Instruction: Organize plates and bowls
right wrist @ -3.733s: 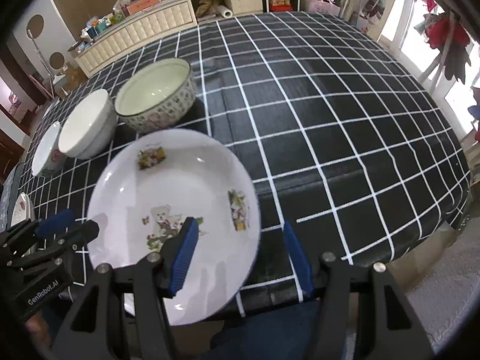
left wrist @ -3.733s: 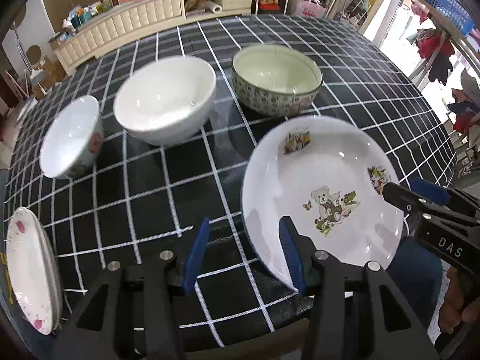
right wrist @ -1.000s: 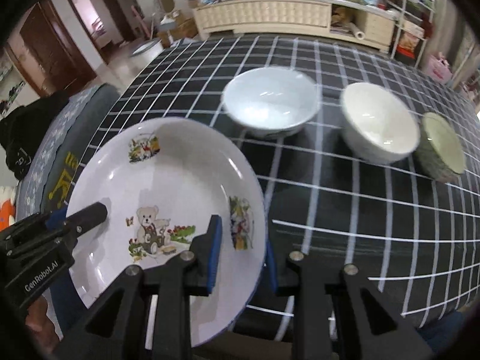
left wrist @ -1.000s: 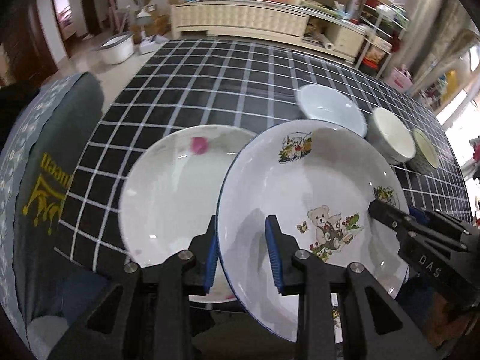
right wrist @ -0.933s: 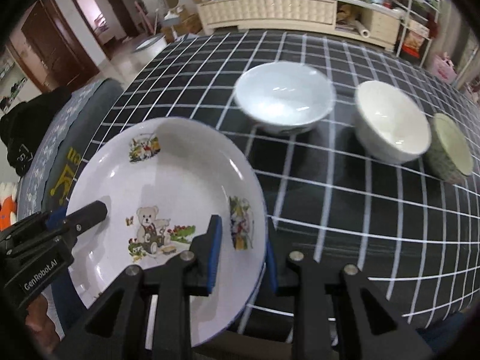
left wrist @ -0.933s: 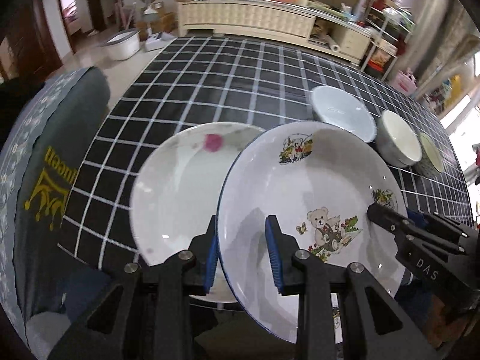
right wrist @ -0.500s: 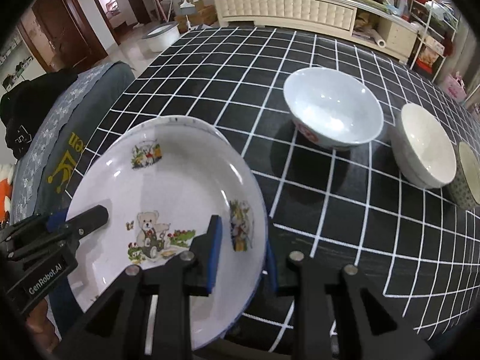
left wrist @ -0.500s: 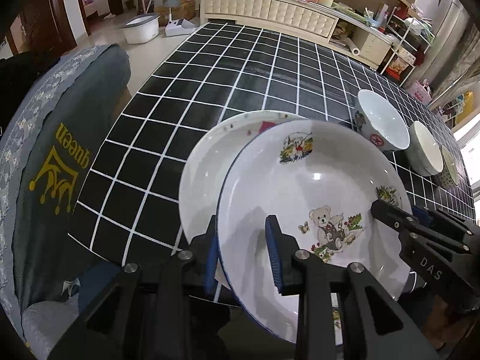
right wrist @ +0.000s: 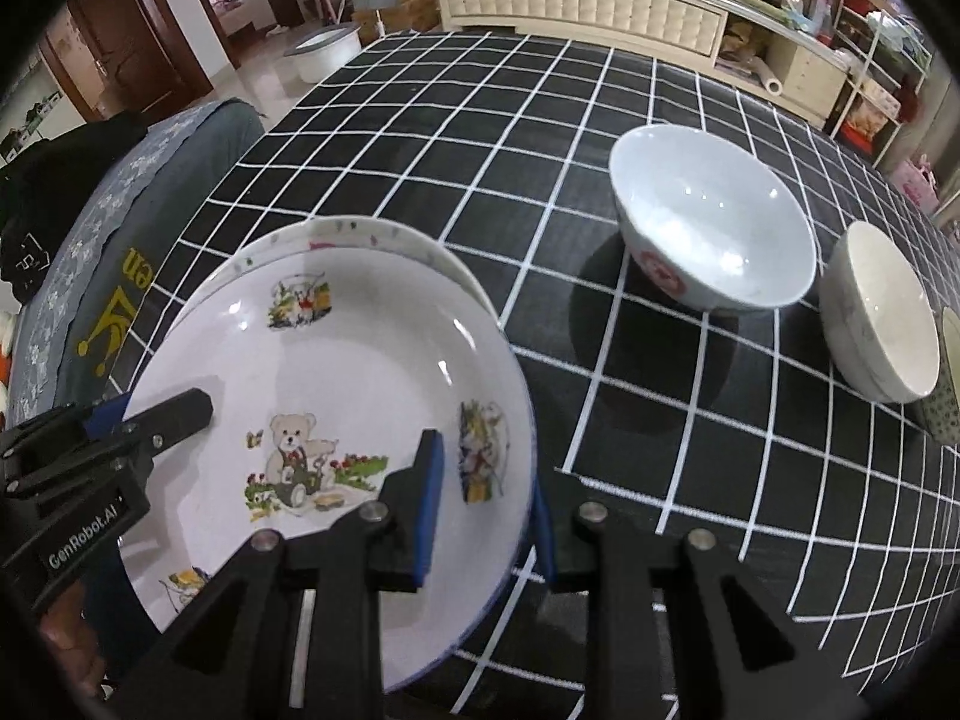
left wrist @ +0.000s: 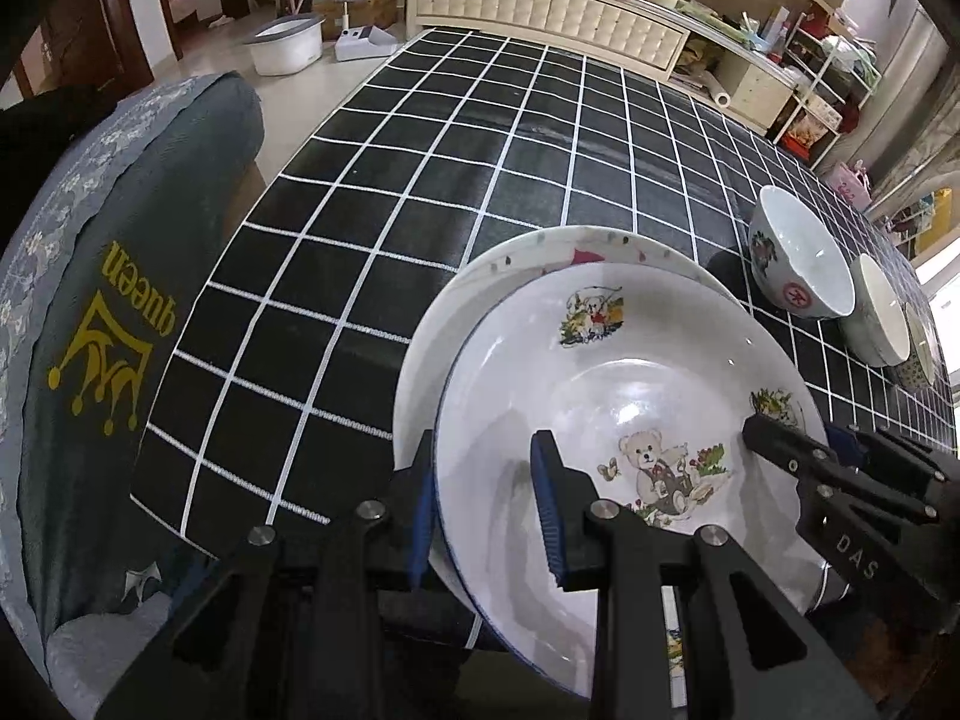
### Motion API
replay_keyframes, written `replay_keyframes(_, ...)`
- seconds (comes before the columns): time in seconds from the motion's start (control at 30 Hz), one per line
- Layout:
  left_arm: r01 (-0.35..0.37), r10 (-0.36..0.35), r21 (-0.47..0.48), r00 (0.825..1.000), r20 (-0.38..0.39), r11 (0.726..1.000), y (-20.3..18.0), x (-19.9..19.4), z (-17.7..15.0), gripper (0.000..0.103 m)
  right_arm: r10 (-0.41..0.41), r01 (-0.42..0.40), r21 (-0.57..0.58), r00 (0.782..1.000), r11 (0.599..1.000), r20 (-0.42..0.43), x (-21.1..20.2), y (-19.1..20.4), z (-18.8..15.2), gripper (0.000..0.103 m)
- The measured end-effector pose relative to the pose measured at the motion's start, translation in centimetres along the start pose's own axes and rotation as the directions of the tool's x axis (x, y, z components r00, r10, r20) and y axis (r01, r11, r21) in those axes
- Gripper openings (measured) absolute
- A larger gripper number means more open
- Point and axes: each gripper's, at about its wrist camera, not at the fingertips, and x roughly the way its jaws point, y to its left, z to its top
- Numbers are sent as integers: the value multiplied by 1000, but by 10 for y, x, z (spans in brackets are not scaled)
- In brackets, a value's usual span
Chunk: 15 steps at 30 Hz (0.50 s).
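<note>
Because you have the bear plate (left wrist: 630, 396) pinched on opposite sides of its rim, the left gripper (left wrist: 483, 510) and the right gripper (right wrist: 483, 507) each clamp a thin glazed edge between blue pads, one pad inside the dish and one beneath it. The jaws on both sides stand narrow, pressed onto the rim rather than spread. You are holding the plate above the lower plate (left wrist: 540, 252), the white one with small coloured marks that lies on the checked surface (left wrist: 420, 180) near its front edge; the bear plate overlaps most of it, with only the far and left margin of the lower plate showing, and you cannot tell from either view whether the two are touching yet. Treat the piece as stiff, brittle ceramic with a slick glaze: it will not flex to forgive a tilt, and the rim could slide through the pads if either grip loosens first. It looks fairly weighty for such thin holds, so keep both sides level and let it down flat, centred over the lower plate, since china on china may chip. The nearest bowl (right wrist: 714, 222), the pale one with a red mark, sits to the right of the lower plate and well apart from it, with the cream bowl (right wrist: 879, 312) beyond.
</note>
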Motion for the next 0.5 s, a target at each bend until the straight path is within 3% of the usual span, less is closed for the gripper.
replay_keyframes(0.17,0,0,20,1000,-2,1000,-1,7,8,27,11,-11,5,1000,1000,-2,5,-2,5,31)
replay_keyframes(0.5,26,-26,-27,1000,2,999,3,4,7,30,21,-21,18,1000,1000,-4,6,-3,4,32)
